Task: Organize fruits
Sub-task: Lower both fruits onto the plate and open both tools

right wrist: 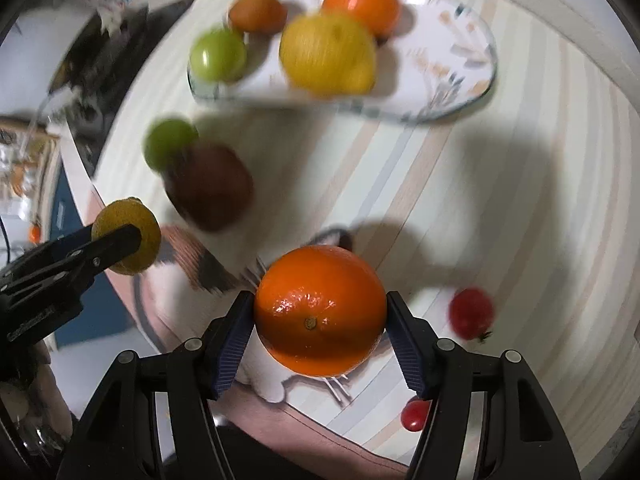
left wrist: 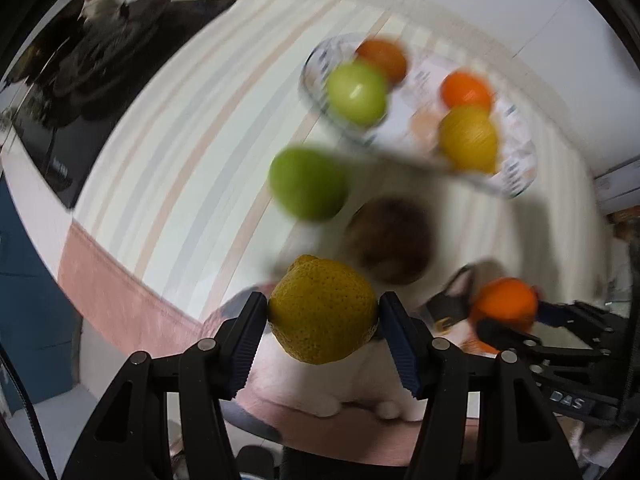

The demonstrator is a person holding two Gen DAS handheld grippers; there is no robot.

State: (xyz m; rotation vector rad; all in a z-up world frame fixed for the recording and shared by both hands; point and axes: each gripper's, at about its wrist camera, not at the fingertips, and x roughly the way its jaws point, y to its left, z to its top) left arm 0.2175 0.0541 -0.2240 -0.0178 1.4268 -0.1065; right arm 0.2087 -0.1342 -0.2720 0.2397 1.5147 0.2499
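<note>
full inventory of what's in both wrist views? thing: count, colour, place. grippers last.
plate: 1, white with a pale pattern, far side of the striped cloth
fruit on plate: 4; orange, yellow lemon, green, brownish-orange
loose green fruit: 1, on the cloth in front of the plate
dark brown fruit: 1, beside the loose green one
small red fruits: 2, right near edge of the cloth; one, one
striped cloth: 1, pale stripes, covering the table
held lemon: 1, yellow
held orange: 1, orange
left gripper: black, blue pads, shut on the held lemon
right gripper: black, blue pads, shut on the held orange
</note>
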